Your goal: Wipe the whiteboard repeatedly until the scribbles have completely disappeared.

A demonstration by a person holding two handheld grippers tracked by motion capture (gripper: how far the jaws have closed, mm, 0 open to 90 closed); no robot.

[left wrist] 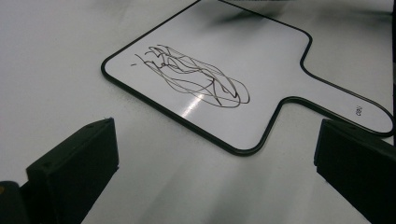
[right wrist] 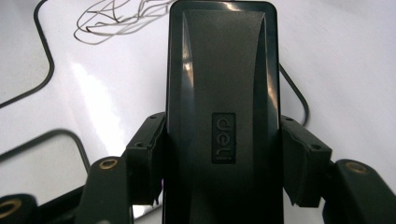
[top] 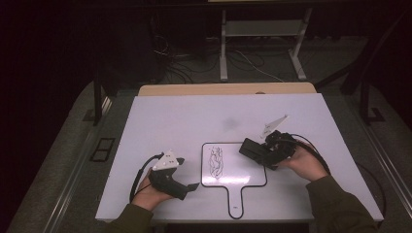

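Our right gripper (right wrist: 219, 186) jaws pinch the eraser (right wrist: 222, 116) across its hard, slick-looking sides, scribble (right wrist: 123, 18) just ahead; light and stiff, we judge. Left gripper (left wrist: 210, 172) jaws spread.

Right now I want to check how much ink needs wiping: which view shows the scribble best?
The left gripper view: the scribble lies whole and close. The high view shows it small; the right gripper view shows part of it behind the eraser.

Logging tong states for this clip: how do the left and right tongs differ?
The left tongs stand wide open and empty; the right tongs are shut on a black rectangular plastic eraser. Left rests beside the handled, black-rimmed whiteboard; right hovers over it. Both are black.
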